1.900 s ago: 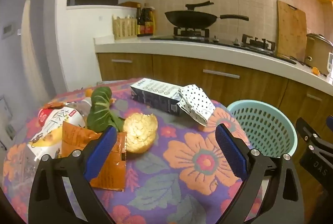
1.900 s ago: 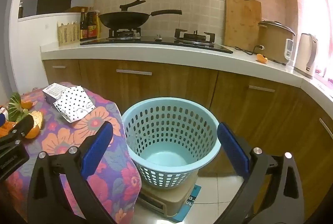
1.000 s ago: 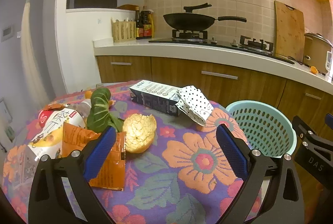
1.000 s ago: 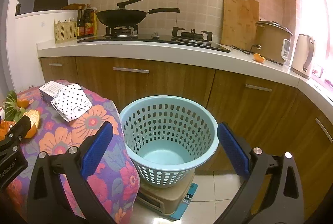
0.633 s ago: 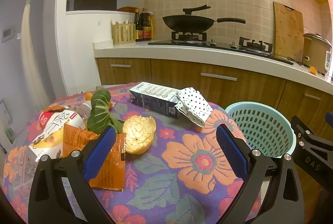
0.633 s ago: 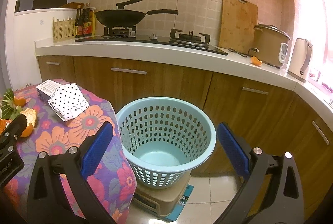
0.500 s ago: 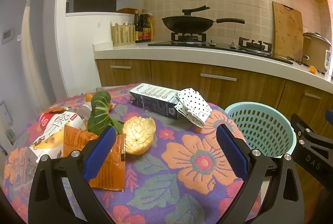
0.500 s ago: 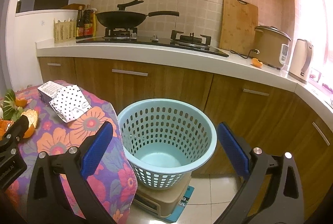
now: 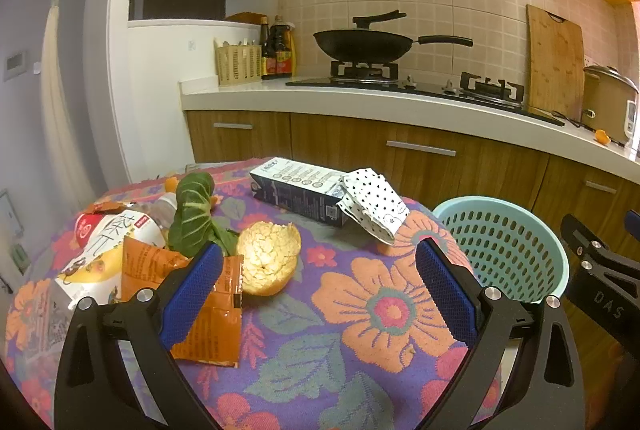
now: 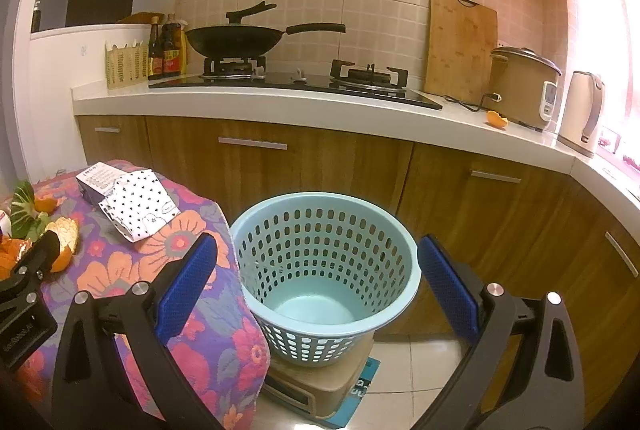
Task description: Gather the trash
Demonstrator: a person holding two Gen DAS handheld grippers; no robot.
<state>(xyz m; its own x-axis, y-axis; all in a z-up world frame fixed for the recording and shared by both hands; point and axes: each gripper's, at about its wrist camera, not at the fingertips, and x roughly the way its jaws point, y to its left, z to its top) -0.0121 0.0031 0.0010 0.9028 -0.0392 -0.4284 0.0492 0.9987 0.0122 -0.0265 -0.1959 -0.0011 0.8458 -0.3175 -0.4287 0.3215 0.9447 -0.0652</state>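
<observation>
The left gripper [image 9: 316, 282] hangs low over the near edge of the table [image 9: 360, 362], jaws spread wide with nothing between them. Just past its left finger lies the orange wrapper [image 9: 212, 306], flat on the cloth, its long axis running away from the gripper. Touching the wrapper's far right corner is the orange peel [image 9: 269, 259], cupped open side up, slightly left of the gripper's centre line; it looks the closest grab for this arm. Left of these sit a snack bag [image 9: 100, 254] and a leaf [image 9: 192, 214]. Farther back, the carton [image 9: 298, 192] lies on its side, long axis slanting from far left to near right, with a dotted packet [image 9: 374, 204] leaning on its right end.

The right gripper [image 10: 316, 280] is also released and empty, and points not at the table but at the basket [image 10: 326, 270], which stands off the table's right edge on a low box [image 10: 320, 386] and shows nothing inside. So all trash lies to the left of the basket, nearer the left arm; the right arm reaches the dotted packet most readily.
</observation>
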